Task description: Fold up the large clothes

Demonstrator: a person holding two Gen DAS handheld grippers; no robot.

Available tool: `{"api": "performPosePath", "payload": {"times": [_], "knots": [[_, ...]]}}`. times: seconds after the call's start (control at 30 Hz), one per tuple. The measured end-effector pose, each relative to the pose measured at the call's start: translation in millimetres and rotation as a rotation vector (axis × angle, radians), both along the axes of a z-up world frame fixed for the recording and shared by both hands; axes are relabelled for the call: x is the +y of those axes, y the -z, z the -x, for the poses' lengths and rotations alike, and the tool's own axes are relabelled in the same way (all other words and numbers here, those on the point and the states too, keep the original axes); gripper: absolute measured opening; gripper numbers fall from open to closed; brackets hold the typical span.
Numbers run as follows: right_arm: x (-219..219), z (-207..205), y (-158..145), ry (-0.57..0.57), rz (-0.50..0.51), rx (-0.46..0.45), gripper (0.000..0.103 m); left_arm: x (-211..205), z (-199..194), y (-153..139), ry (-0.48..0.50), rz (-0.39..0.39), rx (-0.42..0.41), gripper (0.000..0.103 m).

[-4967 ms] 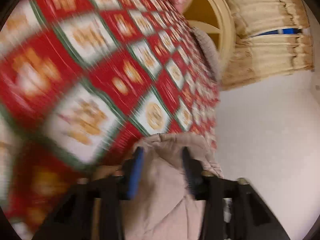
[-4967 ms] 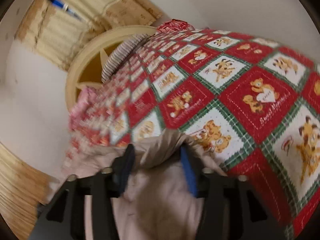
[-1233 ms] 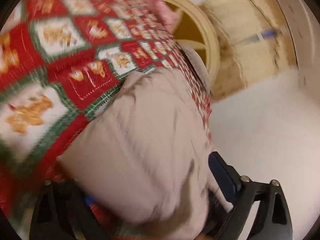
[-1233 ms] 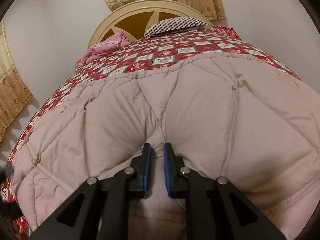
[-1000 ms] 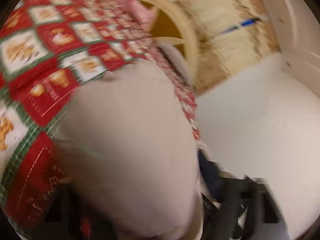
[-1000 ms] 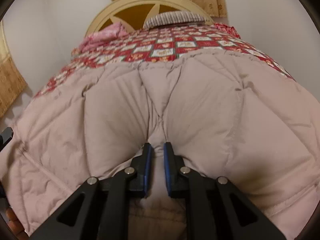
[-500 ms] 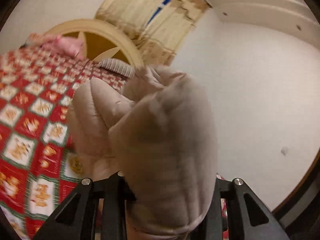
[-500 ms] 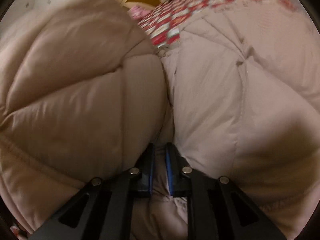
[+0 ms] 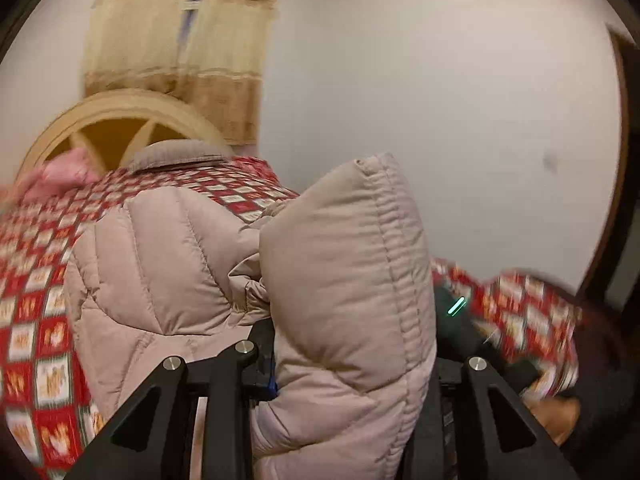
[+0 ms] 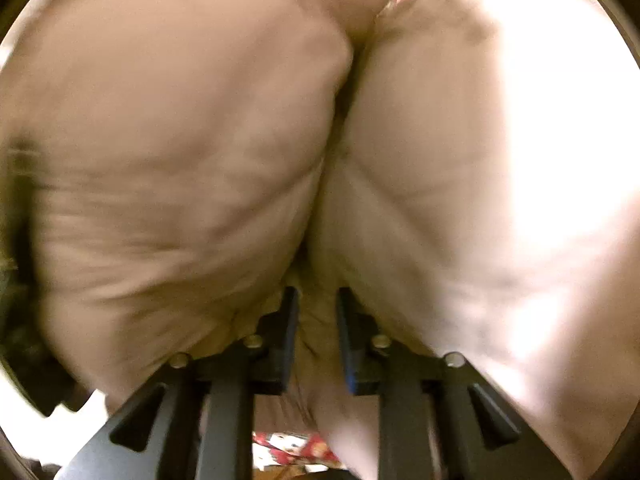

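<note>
Standing upright, padded jacket (image 9: 344,280) fold clenched in left tool (image 9: 352,364), right tool (image 10: 316,344) loosening

Each handheld tool is a matte black plastic two-finger gripper: the left gripper (image 9: 348,364) and the right gripper (image 10: 318,344) both show angled black struts with triangular cut-outs, joined by round silver screw heads. Thin blue pads line the inner faces of the black fingers (image 10: 286,340). In the left wrist view another black device (image 9: 460,320) carries a small glowing green-teal light bar; past it, a dark sleeve (image 9: 608,400) shows, blurred.
</note>
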State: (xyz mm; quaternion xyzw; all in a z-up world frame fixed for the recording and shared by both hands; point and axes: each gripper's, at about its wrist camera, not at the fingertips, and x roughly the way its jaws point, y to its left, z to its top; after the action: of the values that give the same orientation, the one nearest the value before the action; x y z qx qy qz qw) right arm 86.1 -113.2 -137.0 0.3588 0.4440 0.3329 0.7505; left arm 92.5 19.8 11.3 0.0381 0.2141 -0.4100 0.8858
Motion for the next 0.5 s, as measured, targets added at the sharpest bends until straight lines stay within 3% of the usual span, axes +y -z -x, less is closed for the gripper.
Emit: {"api": "performPosePath", "payload": {"times": [0.03, 0.17, 0.33, 0.5], "knots": [[-18.7, 10.8, -2.0, 0.032, 0.001, -0.020, 0.040, -8.2, 5.2, 0.8, 0.019, -0.022, -0.007, 0.032], [-92.0, 53.2, -6.3, 0.196, 0.005, -0.085, 0.043, -41.9, 24.6, 18.0, 0.129, -0.095, 0.004, 0.032], [-157.5, 86.4, -5.2, 0.407, 0.063, -0.115, 0.043, -80.7, 51.3, 56.7, 0.232, -0.240, -0.011, 0.032], [-190.9, 104.1, -13.9, 0.512, 0.092, -0.136, 0.043, -96.9, 74.0, 83.6, 0.286, -0.375, -0.126, 0.033]]}}
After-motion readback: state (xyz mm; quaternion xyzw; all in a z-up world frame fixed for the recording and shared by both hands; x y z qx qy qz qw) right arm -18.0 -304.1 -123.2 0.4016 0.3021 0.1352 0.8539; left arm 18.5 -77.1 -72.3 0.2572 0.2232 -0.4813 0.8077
